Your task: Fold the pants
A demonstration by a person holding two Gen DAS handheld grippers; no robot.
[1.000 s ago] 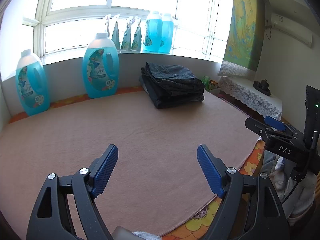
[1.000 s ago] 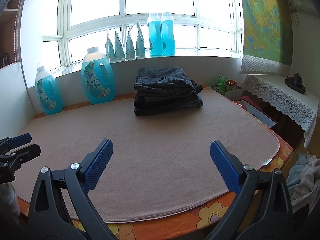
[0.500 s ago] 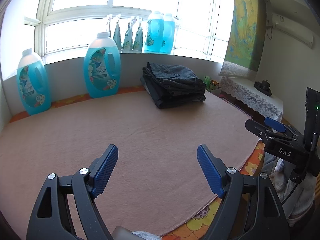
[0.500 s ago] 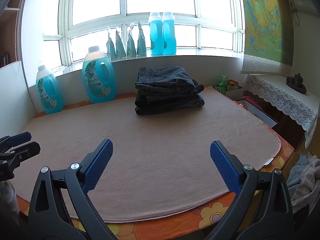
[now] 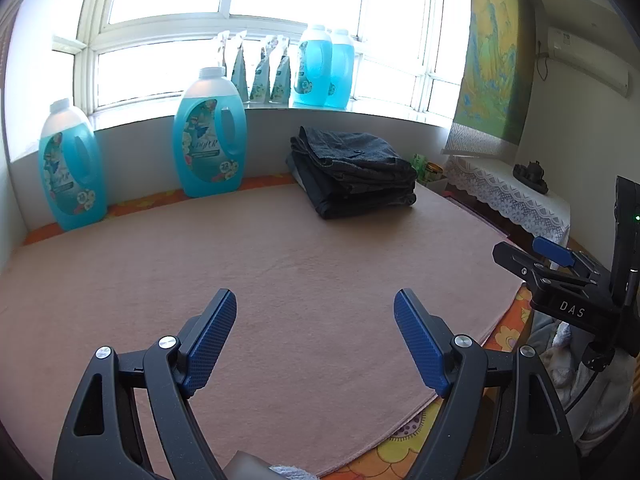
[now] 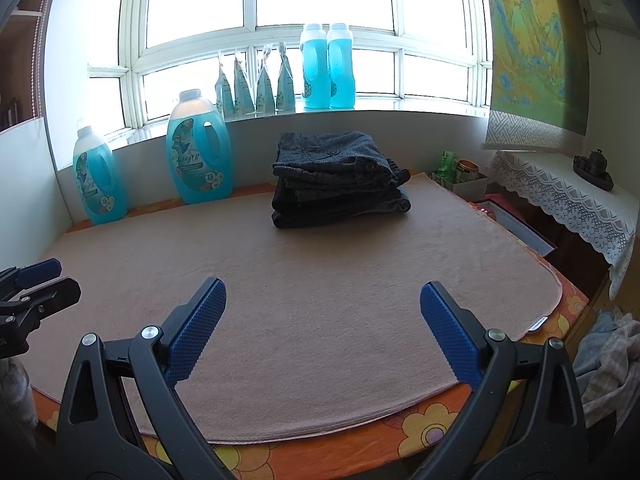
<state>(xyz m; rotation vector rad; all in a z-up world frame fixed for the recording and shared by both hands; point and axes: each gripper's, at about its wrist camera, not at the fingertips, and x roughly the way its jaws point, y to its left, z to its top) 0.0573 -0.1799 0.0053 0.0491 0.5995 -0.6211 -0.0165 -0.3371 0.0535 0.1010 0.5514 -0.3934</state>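
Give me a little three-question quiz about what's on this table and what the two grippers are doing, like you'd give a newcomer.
1. True or false: the left gripper is clamped on the folded pants.
2. Multiple choice: where does the stack of folded pants lie on the pink mat? A) at the near edge, between the fingers; B) at the far side, near the wall under the window; C) hanging off the right edge.
3. Fill in: the right gripper is ____ and holds nothing.

Key
1. False: it is open, apart from the pants.
2. B, to the right of the big blue detergent bottle.
3. Open.
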